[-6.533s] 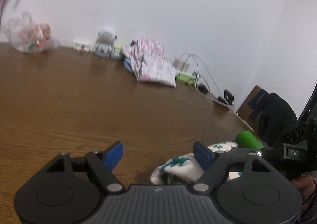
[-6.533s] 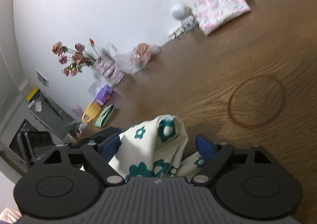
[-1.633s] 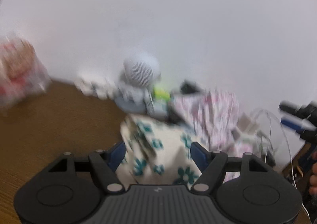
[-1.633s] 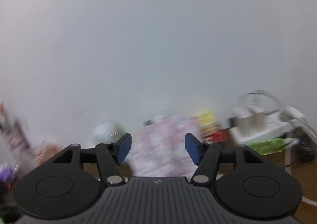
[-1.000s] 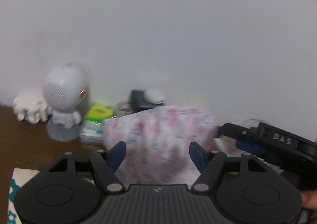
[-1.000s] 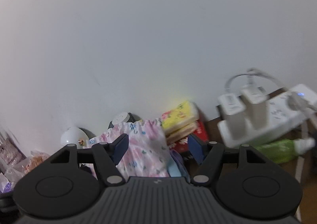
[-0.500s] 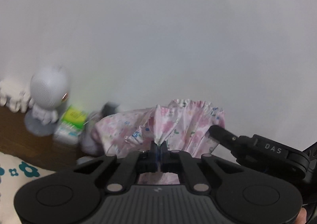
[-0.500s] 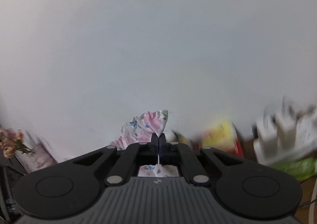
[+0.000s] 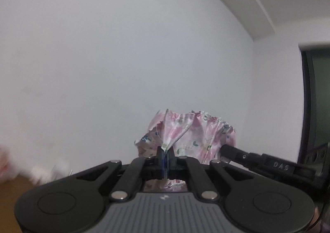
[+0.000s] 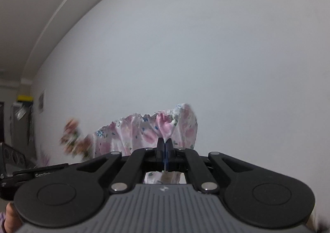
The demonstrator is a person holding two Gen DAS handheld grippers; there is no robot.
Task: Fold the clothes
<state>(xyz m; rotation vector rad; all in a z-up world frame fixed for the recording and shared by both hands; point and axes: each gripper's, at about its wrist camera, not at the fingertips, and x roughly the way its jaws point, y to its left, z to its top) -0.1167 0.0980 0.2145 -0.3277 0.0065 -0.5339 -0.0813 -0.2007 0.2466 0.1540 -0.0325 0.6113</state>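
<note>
Both tongs are clamped on the pink floral garment (image 9: 198, 136), held up before the white wall (image 9: 123, 57). The left tongs (image 9: 164, 155) pinch a fold near its gathered edge; the right tongs (image 10: 165, 149) pinch the same edge. Left of the right tongs, a blur is perhaps flowers (image 10: 71, 132).

White wall (image 9: 123, 57), blurred flowers (image 10: 71, 132), brown tabletop corner (image 9: 12, 185)
</note>
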